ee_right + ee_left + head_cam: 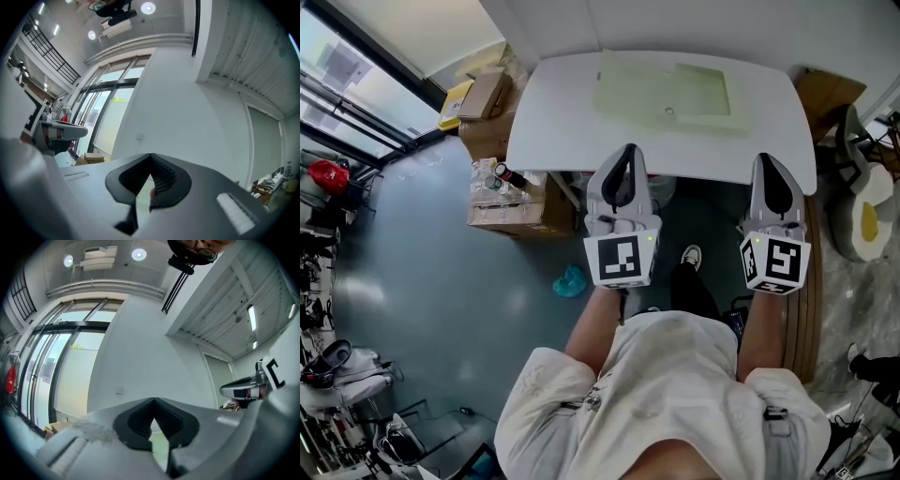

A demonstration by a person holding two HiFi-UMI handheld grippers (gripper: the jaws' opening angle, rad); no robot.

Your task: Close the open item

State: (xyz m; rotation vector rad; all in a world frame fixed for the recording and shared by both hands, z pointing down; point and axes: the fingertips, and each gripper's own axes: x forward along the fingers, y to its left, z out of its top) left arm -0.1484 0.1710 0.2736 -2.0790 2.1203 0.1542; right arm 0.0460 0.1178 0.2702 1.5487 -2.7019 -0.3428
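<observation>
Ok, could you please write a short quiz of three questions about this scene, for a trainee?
1. True or false: the pale green flat item lies on the white rectangular table.
2. Choose one: the fingers of the left gripper are A) wide apart, B) together with nothing between them, C) closed on a cup.
3. Fill in: in the head view, the brown cardboard boxes stand on the floor at the table's ____ side.
Key: 1 true; 2 B; 3 left.
</observation>
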